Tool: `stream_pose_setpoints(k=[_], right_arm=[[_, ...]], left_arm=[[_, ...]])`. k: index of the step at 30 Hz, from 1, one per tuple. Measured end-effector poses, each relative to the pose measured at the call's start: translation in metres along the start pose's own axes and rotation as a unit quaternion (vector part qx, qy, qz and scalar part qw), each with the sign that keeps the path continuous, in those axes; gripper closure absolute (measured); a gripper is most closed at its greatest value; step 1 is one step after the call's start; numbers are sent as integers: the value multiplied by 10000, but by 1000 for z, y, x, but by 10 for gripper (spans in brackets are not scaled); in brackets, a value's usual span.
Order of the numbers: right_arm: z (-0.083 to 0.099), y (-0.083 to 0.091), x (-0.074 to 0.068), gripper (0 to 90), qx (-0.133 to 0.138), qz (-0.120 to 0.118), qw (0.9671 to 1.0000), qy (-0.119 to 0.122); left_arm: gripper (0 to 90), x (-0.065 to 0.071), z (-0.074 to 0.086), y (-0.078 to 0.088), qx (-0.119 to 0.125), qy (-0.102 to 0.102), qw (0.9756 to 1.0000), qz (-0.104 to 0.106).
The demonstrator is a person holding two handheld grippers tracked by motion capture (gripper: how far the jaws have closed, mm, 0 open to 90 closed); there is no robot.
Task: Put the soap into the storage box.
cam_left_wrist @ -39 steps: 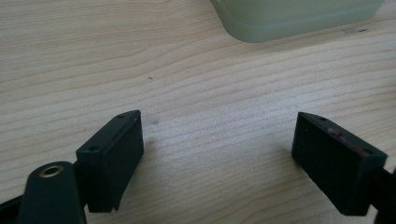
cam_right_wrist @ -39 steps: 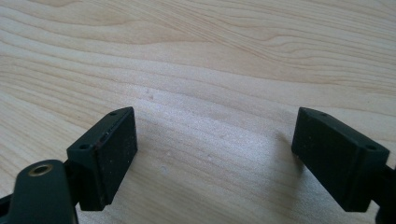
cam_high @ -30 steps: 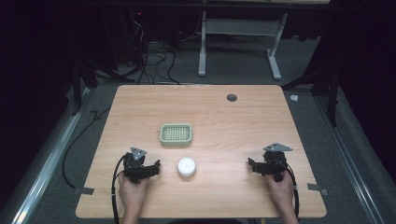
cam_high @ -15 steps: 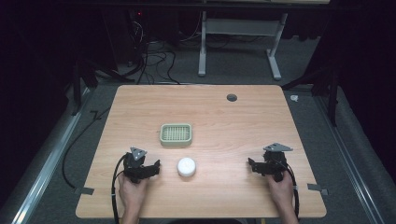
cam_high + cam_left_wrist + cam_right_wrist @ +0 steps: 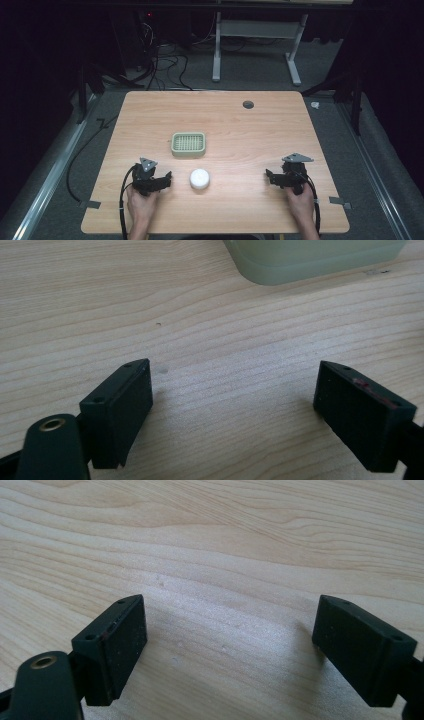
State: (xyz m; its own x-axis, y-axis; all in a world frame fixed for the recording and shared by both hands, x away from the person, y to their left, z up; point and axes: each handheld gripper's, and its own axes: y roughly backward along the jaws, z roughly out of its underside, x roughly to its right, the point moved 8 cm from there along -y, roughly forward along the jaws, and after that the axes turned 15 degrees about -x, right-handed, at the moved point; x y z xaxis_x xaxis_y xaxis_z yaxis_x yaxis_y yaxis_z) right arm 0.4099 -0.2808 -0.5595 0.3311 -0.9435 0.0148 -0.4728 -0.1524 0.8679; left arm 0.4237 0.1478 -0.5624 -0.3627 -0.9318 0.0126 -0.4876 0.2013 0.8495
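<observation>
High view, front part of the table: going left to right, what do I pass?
Left gripper, black, jaws open → round white puck-shaped object on the light wooden table → right gripper, black, jaws open. The pale green slotted rectangular tray sits farther back, above the white object.

The right gripper (image 5: 230,640) rises from the frame's bottom, jaws spread wide over bare light-wood counter (image 5: 225,545).

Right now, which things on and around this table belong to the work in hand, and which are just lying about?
In play:
white round puck, beside the left gripper
green slotted tray
right gripper, open over bare table

Lying about:
cables on the floor
white desk frame behind
</observation>
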Motion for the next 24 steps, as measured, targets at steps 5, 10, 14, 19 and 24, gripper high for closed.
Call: stream_pose_setpoints(k=[5,10,14,19,24], right_arm=[[0,0,0,151,-11,0,10000,-9],[0,0,0,151,-9,2,10000,0],[0,0,0,151,-11,0,10000,-7],[0,0,0,151,-11,0,10000,-8],[0,0,0,151,-11,0,10000,-9]], left_arm=[[164,0,-2,3,25,26,10000,-6],[164,1,-6,13,180,7,9998,70],[163,4,-6,18,222,-18,9996,170],[162,14,-9,25,260,-130,9991,317],[160,27,-15,31,333,-308,9981,417]])
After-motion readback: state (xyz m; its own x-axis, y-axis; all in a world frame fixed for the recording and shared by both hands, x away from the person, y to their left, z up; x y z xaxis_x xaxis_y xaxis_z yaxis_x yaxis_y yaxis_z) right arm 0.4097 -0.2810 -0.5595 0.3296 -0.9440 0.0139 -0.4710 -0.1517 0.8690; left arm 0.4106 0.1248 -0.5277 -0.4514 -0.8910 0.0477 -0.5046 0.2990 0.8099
